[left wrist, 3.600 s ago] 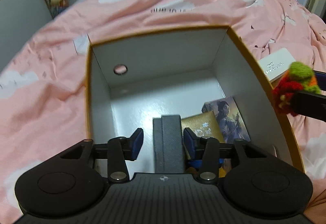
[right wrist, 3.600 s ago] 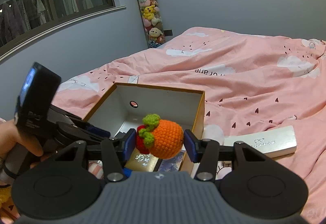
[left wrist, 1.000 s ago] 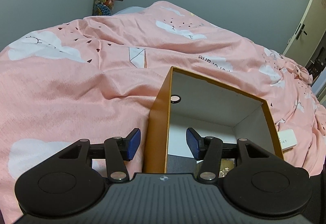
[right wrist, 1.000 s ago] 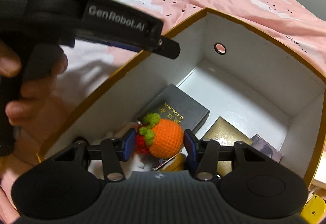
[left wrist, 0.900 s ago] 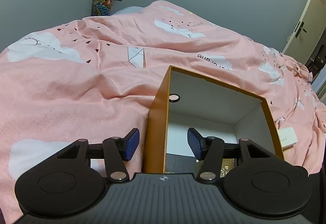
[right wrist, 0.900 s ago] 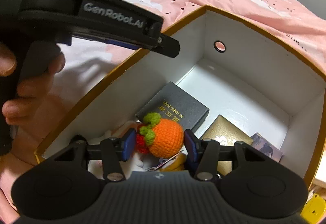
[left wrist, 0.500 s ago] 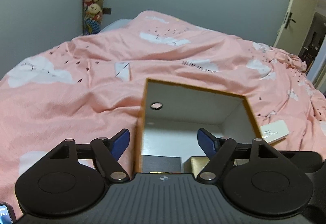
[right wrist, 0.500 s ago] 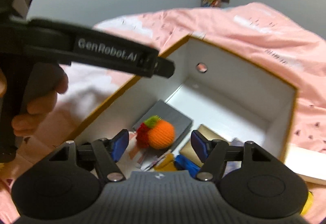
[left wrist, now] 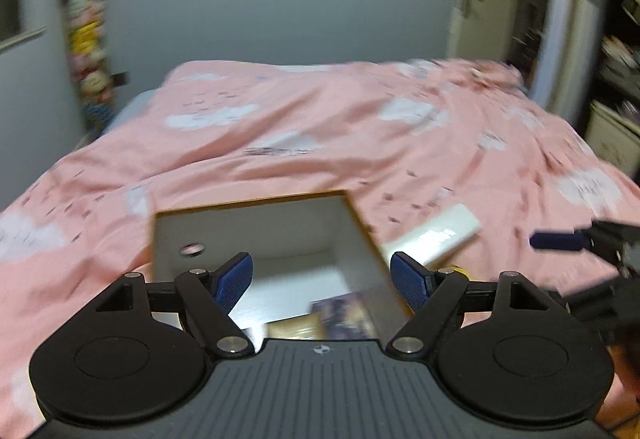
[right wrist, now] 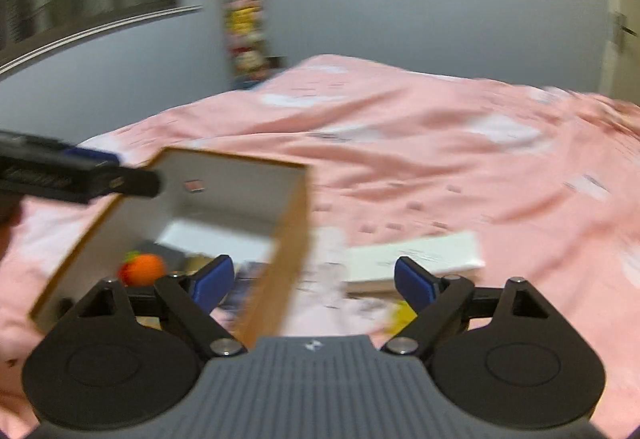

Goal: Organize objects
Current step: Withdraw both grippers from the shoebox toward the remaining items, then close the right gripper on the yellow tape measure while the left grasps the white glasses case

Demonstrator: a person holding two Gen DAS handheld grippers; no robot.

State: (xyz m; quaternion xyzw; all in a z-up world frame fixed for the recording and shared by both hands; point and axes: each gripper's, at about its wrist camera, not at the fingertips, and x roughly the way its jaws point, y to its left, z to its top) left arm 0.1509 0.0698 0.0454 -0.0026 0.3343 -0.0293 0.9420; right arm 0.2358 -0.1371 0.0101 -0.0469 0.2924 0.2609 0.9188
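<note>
An open box with orange outside and white inside sits on the pink bedspread; it also shows in the right wrist view. The crocheted orange toy lies inside it at the left, beside a dark book. My right gripper is open and empty, above the box's right wall. My left gripper is open and empty over the box's near right corner. A white flat case lies on the bed right of the box, and shows in the left wrist view. A small yellow item lies near it.
Cards or booklets lie on the box floor. The pink bedspread stretches behind. A column of plush toys hangs at the far wall. A door is at the back right. Both views are motion-blurred.
My right gripper let go of the orange toy inside the box, opened wide and pulled back to the right. My left gripper opened wider and swung right, away from the box's left wall.
</note>
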